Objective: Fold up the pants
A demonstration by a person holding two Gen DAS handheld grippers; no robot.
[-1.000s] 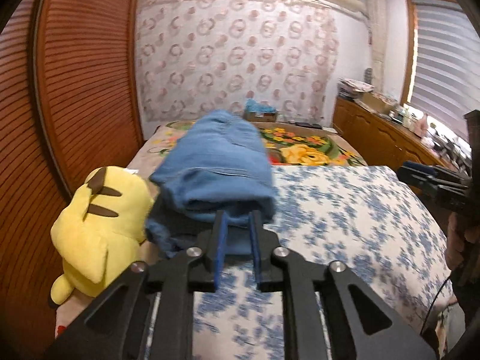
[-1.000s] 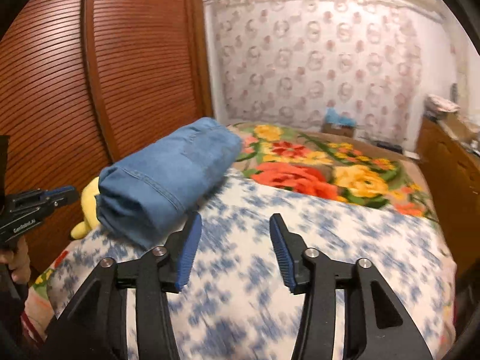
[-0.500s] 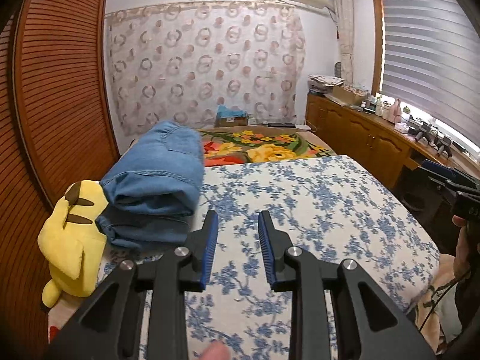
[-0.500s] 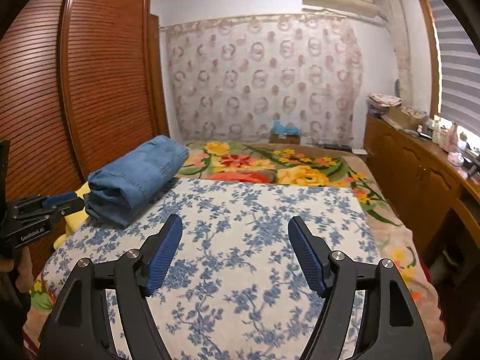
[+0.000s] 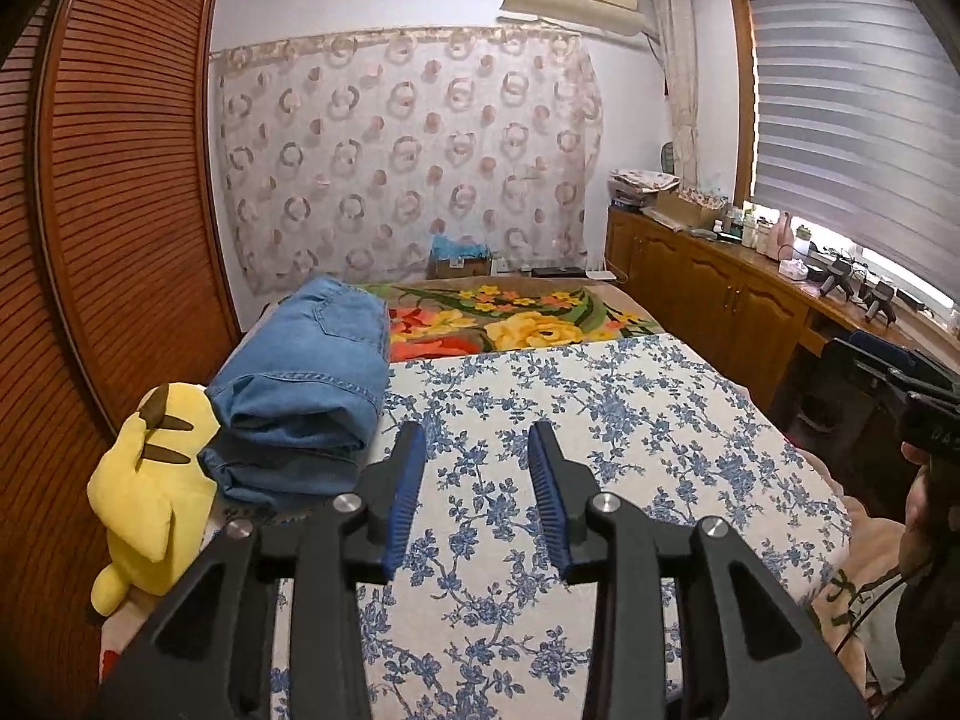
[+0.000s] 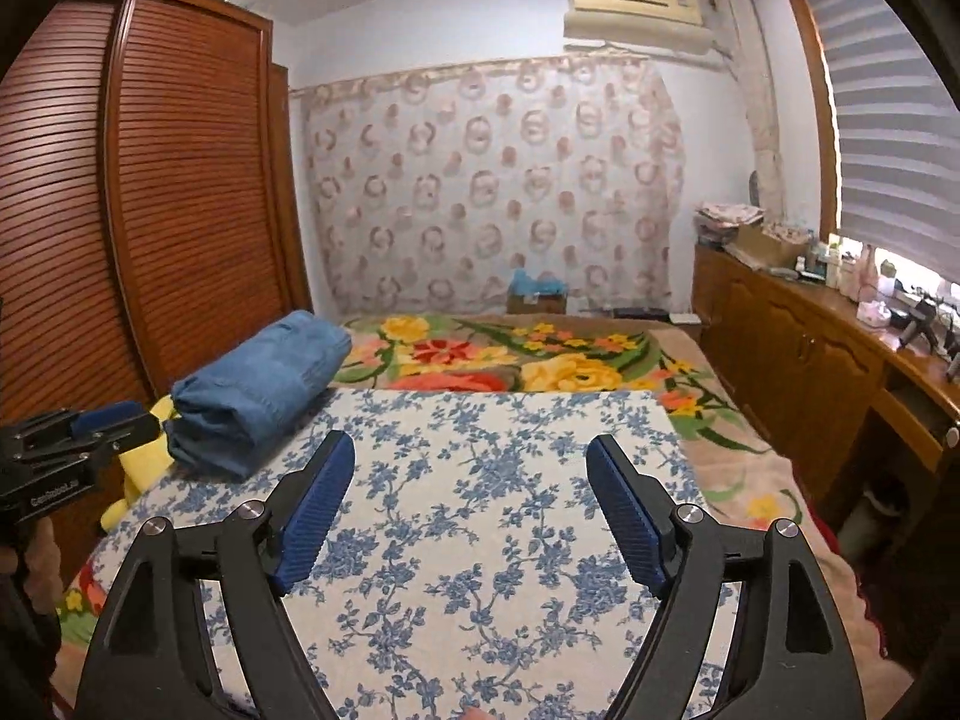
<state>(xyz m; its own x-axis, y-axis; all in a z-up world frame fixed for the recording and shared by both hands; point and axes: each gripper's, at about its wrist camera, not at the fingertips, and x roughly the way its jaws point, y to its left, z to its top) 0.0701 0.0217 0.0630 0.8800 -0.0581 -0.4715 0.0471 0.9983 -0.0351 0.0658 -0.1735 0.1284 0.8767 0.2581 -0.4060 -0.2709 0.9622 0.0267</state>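
Pants [image 5: 306, 384] lay folded in a thick blue bundle at the left edge of the bed [image 5: 600, 420], right beside a yellow toy [image 5: 153, 474]. Nothing held them.

A second before, the left hand-held gripper [image 5: 474, 492] was right up against the bundle, with its jaws close together around the near edge. By this moment it had pulled back, and the bundle sat off to its left. Its jaws had just been opening and stood a little way apart, with only the flowery sheet [image 6: 510, 480] between them.

The right hand-held gripper [image 6: 468, 504] had backed off too. A second before, it was near the bundle. Now the pants were well apart from it, far to its left. Its jaws had just been opening and stood wide, with nothing in them.

Both tools had let go and moved away, and the bundle kept its shape. So the folding looked done. The pants seemed to need no more work, unless the person wanted to neaten the lower layer poking out at the front.
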